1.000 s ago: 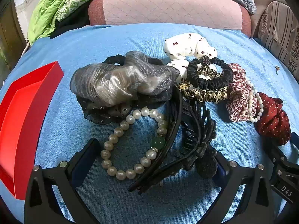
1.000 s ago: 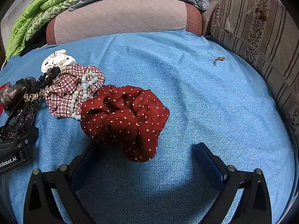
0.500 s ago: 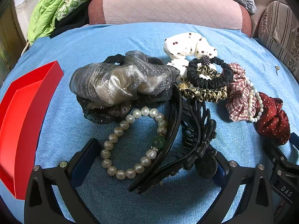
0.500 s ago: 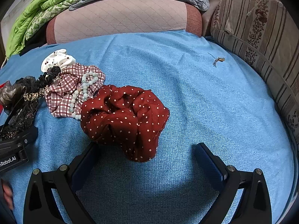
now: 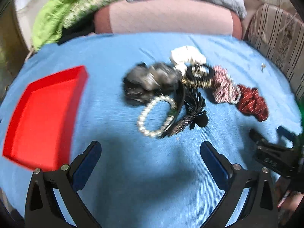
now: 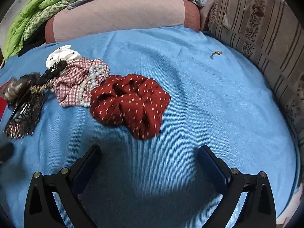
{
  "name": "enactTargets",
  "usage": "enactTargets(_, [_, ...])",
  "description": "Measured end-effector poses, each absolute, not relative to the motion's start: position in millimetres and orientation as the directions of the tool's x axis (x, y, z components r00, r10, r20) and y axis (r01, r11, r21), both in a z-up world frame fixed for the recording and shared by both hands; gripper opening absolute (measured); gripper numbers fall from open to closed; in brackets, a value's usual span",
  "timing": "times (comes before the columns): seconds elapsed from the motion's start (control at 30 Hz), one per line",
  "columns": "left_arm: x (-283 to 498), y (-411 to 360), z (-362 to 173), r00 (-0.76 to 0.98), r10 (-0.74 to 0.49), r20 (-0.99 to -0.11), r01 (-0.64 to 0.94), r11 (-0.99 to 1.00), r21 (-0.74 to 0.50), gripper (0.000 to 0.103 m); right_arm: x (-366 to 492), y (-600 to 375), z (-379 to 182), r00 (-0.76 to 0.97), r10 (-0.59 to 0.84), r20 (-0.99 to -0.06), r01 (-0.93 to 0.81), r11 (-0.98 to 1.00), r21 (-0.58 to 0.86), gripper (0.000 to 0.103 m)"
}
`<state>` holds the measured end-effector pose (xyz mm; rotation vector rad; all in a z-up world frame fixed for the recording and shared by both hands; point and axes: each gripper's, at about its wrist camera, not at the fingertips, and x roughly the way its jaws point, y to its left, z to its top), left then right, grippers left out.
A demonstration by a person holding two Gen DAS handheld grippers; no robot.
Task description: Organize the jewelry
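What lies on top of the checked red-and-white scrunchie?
A pale bead bracelet lies draped across the checked scrunchie. Whatever is beneath the scrunchie is covered.

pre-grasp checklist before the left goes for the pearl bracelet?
1. Left gripper open and holding nothing: ok.
2. Right gripper open, clear of the pile: ok.
3. Pearl bracelet free to lift: not ok, its right side lies against the black hair claw.
4. Red tray in view with bare floor showing: ok.
5. Left view sharp enough to aim: not ok, it is motion-blurred.
6. Small charm lying apart near the striped cushion, not forgotten: ok.
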<state>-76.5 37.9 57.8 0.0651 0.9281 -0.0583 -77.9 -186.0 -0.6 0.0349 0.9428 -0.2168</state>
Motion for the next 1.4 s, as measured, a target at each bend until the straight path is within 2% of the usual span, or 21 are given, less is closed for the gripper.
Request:
enactTargets(0.17, [-113,56,84,0.662,0.015,-0.749,0.032,0.998,0.049,0.103,-110,-184,12,0.581,-0.136,-0.803,0.23,0.973,0.002,0.103])
enactTargets(0.4, [-155,75,114,0.716,0.027,-0.698,-0.02,1.0,0.018,0.103,-161,-173,52,0.665,-0.153,-0.731,0.253,0.967,0.027,0.103])
enactTargets(0.6, [-178,82,130,0.736,0.019,-0.677,-0.041,0.999,-0.016,0.103,-188,-161,85,0.734,-0.182,-0.655,0.256,0.967,0.018,0.103])
enactTargets(0.8, [-196,77,139,0.755,0.015,-0.655,-0.02,1.0,0.0,0.103,-209,-141,108,0.787,-0.271,-0.554,0.279,0.958,-0.072,0.102])
enactTargets(1.07, [-208,67,139,0.774,0.014,-0.634,0.014,0.999,0.039,0.103,-218,-134,112,0.798,-0.255,-0.546,0.268,0.962,-0.057,0.102])
enactTargets(1.4, [-204,65,126,0.743,-0.004,-0.67,0.037,0.999,0.034,0.103,-218,-135,105,0.782,-0.246,-0.573,0.271,0.962,-0.043,0.103])
